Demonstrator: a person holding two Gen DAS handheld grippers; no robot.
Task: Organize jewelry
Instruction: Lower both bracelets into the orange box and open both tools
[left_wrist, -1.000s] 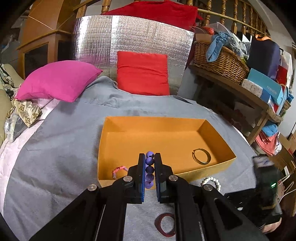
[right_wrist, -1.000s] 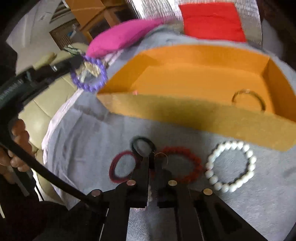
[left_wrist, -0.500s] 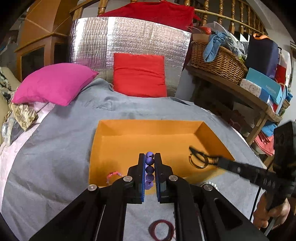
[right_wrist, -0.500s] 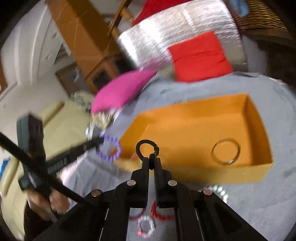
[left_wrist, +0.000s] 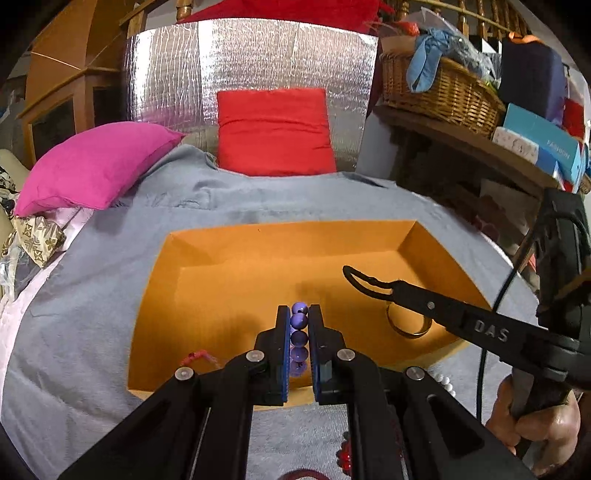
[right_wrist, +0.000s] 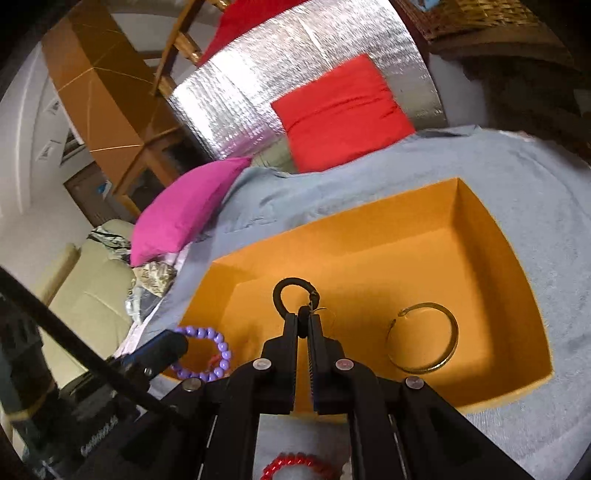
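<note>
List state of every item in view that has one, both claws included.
left claw: shut on purple bead bracelet, over the box
right claw: shut on black ring, over the box
orange box: open, no lid
gold bangle: lying flat in the box
pink bracelet: in the box, near-left corner
red bead bracelet: on the grey cloth, outside the box

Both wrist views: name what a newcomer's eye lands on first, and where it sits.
The orange box on the grey cloth dominates, a gold bangle lying in its right end. Over it, the left gripper pinches a purple bead bracelet, and the right gripper pinches a black ring. Behind sit a red cushion and a pink cushion.
</note>
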